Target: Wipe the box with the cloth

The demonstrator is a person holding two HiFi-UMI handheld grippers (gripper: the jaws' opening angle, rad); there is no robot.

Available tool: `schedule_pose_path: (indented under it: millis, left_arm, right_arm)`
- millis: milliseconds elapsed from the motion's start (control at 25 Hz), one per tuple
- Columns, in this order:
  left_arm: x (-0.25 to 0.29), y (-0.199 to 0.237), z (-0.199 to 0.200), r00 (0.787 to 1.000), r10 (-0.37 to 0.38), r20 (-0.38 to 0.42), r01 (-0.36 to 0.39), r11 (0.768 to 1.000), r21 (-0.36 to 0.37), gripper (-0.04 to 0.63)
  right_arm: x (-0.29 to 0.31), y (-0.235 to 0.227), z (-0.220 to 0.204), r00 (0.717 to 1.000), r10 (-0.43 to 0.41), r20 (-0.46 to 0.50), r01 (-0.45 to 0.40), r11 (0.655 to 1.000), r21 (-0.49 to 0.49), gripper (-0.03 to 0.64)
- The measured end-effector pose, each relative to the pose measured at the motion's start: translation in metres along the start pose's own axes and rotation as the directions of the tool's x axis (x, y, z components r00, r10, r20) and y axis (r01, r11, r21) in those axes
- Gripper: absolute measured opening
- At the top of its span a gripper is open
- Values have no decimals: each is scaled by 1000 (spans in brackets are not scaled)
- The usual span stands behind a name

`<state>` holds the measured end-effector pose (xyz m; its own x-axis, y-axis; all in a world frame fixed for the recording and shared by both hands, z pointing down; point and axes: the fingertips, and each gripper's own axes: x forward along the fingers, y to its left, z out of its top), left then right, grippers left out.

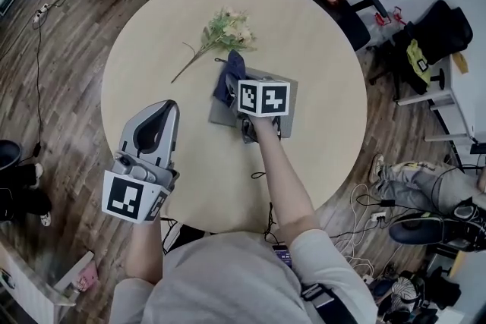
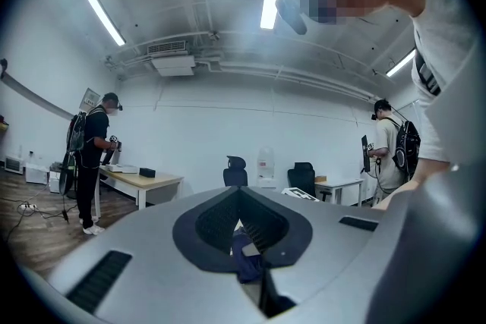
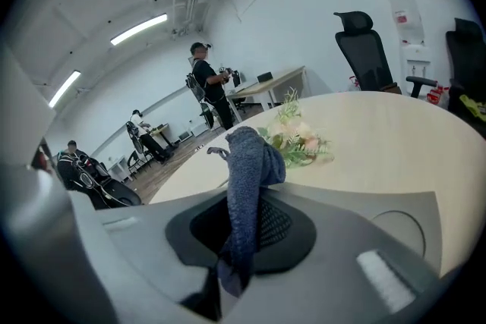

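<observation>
Head view: right gripper (image 1: pixel 241 91) pinches the cloth (image 1: pixel 228 77) over the box (image 1: pixel 222 114). Left gripper (image 1: pixel 161 111), closed and empty, hangs by the table's (image 1: pixel 319 72) near edge.

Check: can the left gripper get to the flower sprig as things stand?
Probably yes. The left gripper hovers over bare table, jaws together on nothing, and the flower sprig lies ahead with nothing between. The right gripper, gripping the cloth over the box, sits aside.

Our right hand-held gripper (image 1: pixel 241 87) sits over the grey box (image 1: pixel 220 114) on the round counter (image 1: pixel 326 87), dark blue cloth (image 1: pixel 230 74) bunched at its tip, flower sprig (image 1: pixel 224 30) beyond.
</observation>
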<state>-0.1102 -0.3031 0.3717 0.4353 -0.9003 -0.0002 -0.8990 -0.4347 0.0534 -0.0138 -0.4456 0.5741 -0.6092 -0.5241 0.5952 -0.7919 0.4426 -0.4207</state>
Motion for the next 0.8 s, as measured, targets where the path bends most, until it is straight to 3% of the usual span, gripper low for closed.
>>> schedule_pose_path:
  millis: [160, 320, 440, 600, 800]
  left_arm:
    - [-5, 8, -5, 1000, 23, -17, -23, 1000, 3, 8]
    - [-11, 17, -7, 999, 48, -23, -48, 999, -3, 8]
    - [-10, 19, -6, 998, 57, -20, -58, 998, -8, 8]
    - [-10, 15, -4, 998, 54, -18, -54, 999, 1, 8]
    - [-9, 11, -2, 999, 47, -15, -47, 999, 1, 8]
  right_arm:
    - [26, -12, -5, 995, -88, -52, 87, 996, -14, 51]
    - [41, -9, -4, 990, -112, -85, 109, 993, -40, 51]
    - [42, -9, -1, 989, -119, -91, 112, 991, -79, 49]
    - [33, -26, -2, 987, -138, -84, 135, 990, -50, 49]
    - [16, -52, -6, 971, -219, -91, 210, 973, -99, 48]
